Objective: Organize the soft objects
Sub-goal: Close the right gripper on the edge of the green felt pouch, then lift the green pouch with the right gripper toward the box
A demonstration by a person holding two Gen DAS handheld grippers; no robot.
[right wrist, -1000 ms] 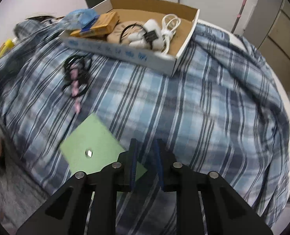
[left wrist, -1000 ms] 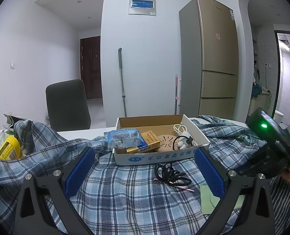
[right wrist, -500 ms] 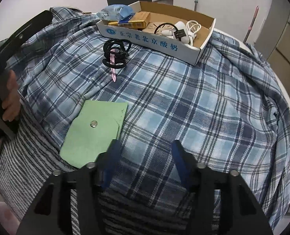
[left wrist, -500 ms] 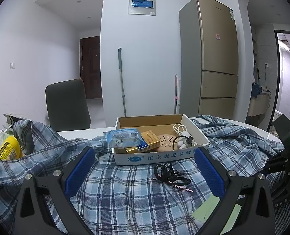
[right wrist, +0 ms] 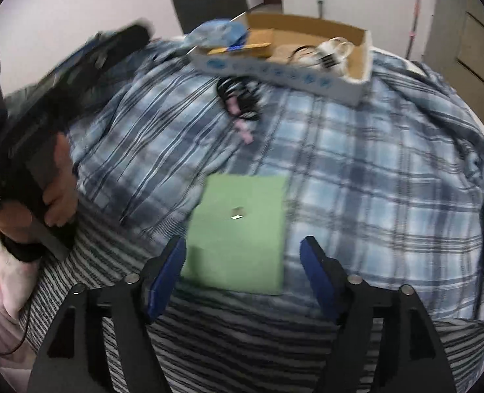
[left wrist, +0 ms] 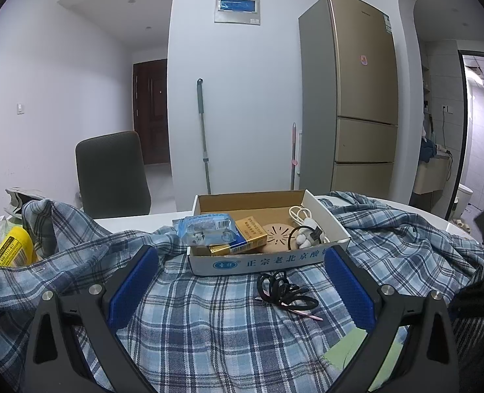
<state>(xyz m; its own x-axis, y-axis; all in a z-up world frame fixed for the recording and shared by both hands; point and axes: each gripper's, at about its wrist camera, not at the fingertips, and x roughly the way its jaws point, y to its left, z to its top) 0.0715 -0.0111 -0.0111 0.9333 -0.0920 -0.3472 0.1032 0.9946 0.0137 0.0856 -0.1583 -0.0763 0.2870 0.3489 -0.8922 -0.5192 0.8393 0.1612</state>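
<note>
A blue plaid shirt (left wrist: 209, 324) (right wrist: 372, 170) is spread over the table. A green cloth pouch (right wrist: 238, 229) with a metal snap lies flat on it; its corner shows in the left wrist view (left wrist: 349, 350). My right gripper (right wrist: 242, 278) is open and empty, its jaws either side of the pouch's near edge. My left gripper (left wrist: 238, 285) is open and empty, held low over the shirt. A tangle of black hair ties with a pink clip (left wrist: 284, 291) (right wrist: 238, 104) lies in front of the box.
An open cardboard box (left wrist: 206, 262) (right wrist: 356, 88) holds a tissue pack, a yellow box, a wooden disc and white cables. A striped grey cloth (right wrist: 242, 334) lies under my right gripper. A yellow bottle (left wrist: 11, 245) sits at the left. A chair (left wrist: 111, 173) stands behind the table.
My right gripper let go of the green pouch, opened wide and pulled back, then swung left over the pouch. The left gripper has stayed still.
</note>
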